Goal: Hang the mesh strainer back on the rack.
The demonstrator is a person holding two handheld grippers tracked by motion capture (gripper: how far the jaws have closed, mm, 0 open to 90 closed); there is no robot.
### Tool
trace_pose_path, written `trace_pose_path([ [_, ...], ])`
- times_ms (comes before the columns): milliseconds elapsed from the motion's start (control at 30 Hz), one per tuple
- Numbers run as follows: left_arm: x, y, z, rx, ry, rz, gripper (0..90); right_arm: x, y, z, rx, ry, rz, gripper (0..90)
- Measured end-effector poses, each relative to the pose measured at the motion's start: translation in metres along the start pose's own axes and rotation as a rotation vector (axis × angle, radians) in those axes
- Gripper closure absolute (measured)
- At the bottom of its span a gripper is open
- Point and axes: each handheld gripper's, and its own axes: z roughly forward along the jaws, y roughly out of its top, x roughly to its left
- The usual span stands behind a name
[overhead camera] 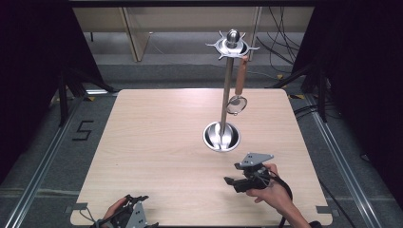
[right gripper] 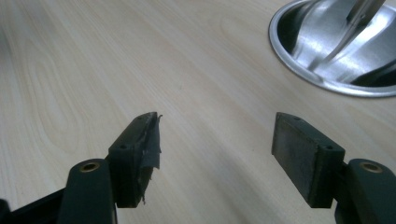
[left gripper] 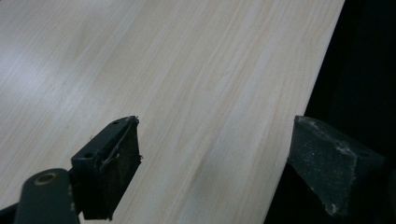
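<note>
- Right gripper [overhead camera: 231, 182] low over the table [overhead camera: 157, 142], near the front right; jaws spread wide, nothing between them. In its own view the stand's steel base [right gripper: 336, 51] sits just ahead and to the right.
- Left gripper [overhead camera: 138, 199] at the near left edge, jaws also wide apart and empty; its view looks along bare wood to the table's edge.
- Work in hand, as I judge it: the strainer [overhead camera: 236, 104] with the brown handle, hanging from a hook on the stand [overhead camera: 227, 95], bowl downward, well apart from both grippers.
- Risk: stand is tall and slim on a small round base. A sideways tug on the strainer could tip it or slide it.
- Risk: hook ring at top is spiky; lifting at an angle could snag the handle's loop.
- Risk: the strainer hangs free, so a light nudge could set it swinging out of the jaws.
- Surface: pale wood-grain top, smooth, rounded corners.
- Room: grey carpet, a "5" marked on the floor at left, dark curtains either side, cables at back right.
</note>
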Motion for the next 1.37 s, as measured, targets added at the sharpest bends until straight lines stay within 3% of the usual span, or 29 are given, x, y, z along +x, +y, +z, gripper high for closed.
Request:
trace_pose_path([
  [567,0.001,0.0,0.0,0.001,0.003,-0.002,15.8,0.01,-0.02,-0.006,0.006,0.038,0.007,32.7],
  [700,0.0,0.0,0.0,0.002,0.002,-0.001,15.8,0.01,-0.023,-0.008,-0.003,0.028,0.003,32.7],
  [900,0.001,0.0,0.0,0.002,0.003,-0.001,15.8,0.012,-0.026,-0.012,0.002,0.021,0.016,32.7],
  [933,0.001,0.0,0.0,0.002,0.003,0.0,15.8,0.014,-0.026,-0.012,0.01,0.028,0.037,32.6],
  [967,0.001,0.0,0.0,0.003,0.003,0.0,15.8,0.011,-0.026,-0.011,0.007,0.031,0.003,32.6],
  [1033,0.001,0.0,0.0,0.002,0.002,-0.001,15.8,0.011,-0.026,-0.01,0.004,0.034,-0.01,32.6],
  [1067,0.001,0.0,0.0,0.016,-0.002,0.004,15.8,0.012,-0.026,-0.011,0.0,0.011,-0.004,32.6],
  [1267,0.001,-0.001,0.0,0.005,0.006,0.003,15.8,0.012,-0.026,-0.011,0.003,0.009,-0.012,32.6],
  [1367,0.002,0.0,0.0,0.022,-0.002,0.008,15.8,0.011,-0.027,-0.011,0.006,0.01,-0.01,32.5],
])
